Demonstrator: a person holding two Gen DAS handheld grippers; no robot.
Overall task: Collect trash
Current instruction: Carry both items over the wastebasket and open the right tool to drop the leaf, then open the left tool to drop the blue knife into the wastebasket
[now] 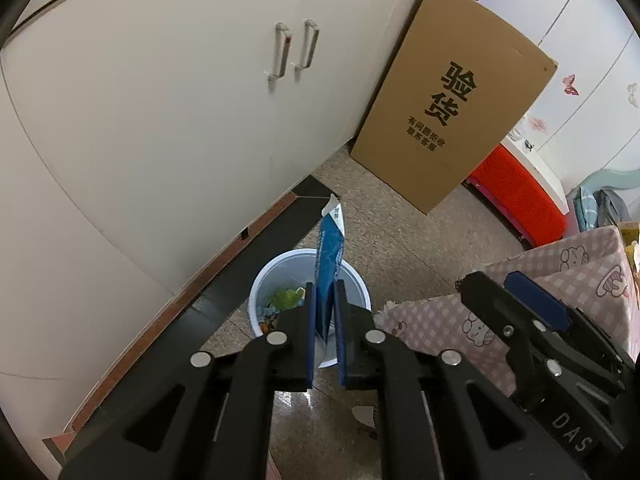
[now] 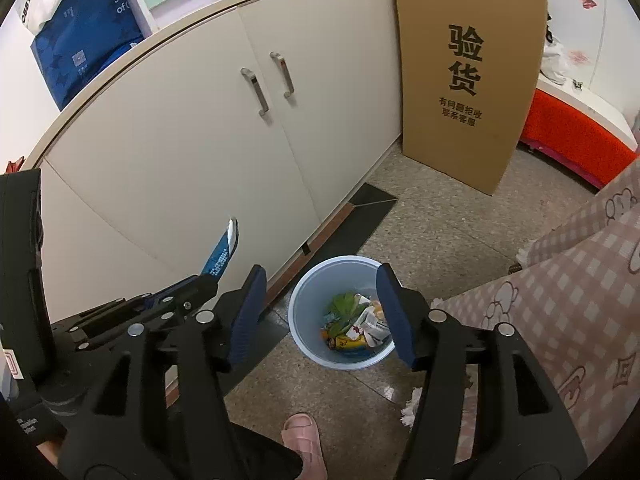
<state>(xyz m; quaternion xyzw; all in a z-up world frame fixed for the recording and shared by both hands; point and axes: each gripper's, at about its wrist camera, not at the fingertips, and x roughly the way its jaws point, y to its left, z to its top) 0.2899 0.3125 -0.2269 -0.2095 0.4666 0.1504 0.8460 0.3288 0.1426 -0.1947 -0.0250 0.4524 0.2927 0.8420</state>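
A pale blue trash bin (image 1: 260, 280) (image 2: 304, 300) stands on the floor by the cabinet, with wrappers and a green scrap (image 2: 344, 304) inside. My left gripper (image 1: 325, 292) is shut on a flat blue and white wrapper (image 1: 330, 256) that sticks up above the bin; from the right wrist view the same wrapper (image 2: 222, 250) juts out of the left gripper (image 2: 204, 278) at the left. My right gripper (image 2: 320, 276) hangs over the bin, open, with nothing between its blue pads (image 2: 250, 312). It also shows at the right edge of the left wrist view (image 1: 496, 280).
A cream two-door cabinet (image 2: 200, 152) runs behind the bin. A tall cardboard box (image 2: 468, 72) leans against its end. A pink checked cloth (image 2: 560, 300) covers furniture on the right. A foot in a pink slipper (image 2: 304, 440) stands on the speckled floor close to the bin.
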